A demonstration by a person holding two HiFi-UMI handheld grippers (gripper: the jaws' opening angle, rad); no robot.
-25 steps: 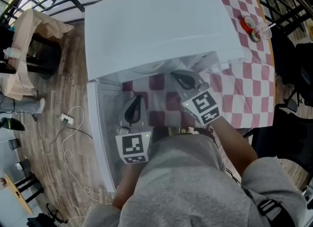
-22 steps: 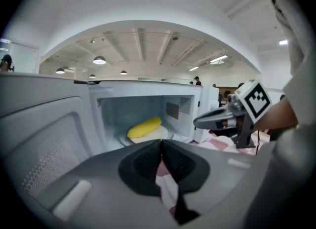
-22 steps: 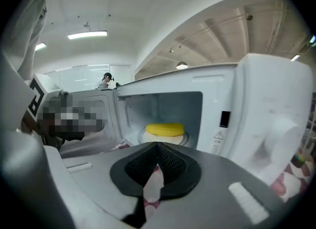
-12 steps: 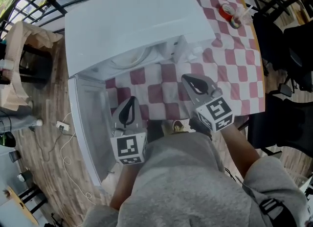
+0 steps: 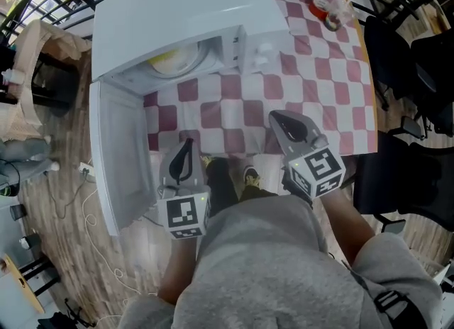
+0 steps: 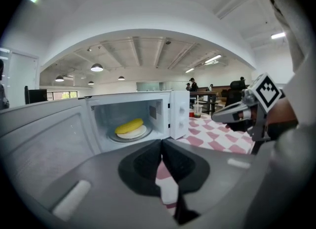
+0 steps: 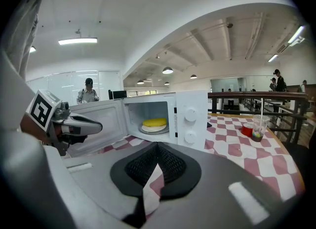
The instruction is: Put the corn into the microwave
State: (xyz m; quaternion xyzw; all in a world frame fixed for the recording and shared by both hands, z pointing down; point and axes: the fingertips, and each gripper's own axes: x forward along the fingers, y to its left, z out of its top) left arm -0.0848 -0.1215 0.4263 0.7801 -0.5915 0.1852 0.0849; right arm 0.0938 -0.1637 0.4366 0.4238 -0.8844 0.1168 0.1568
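The corn already lies inside the open microwave, resting on a pale plate in the middle of the cavity. The door is swung wide to the left, out past the edge of the checkered tabletop.

The left hand-held gripper has its jaws pressed together with nothing between them. The right hand-held gripper is likewise closed and empty. Both hang near the front edge of the tabletop, well apart from the microwave, pointing toward it. A red cup stands far off on the right and plays no part.

Judging by how things lie, the placing looks done and only the door is left open.

The cob looks stiff and fairly light, with a rounded, bumpy surface that could roll on the smooth plate or slip in a loose pinch. If it needs shifting, the safest hold is probably across its middle, jaws on the two long sides, squeezing gently so the kernels are not crushed
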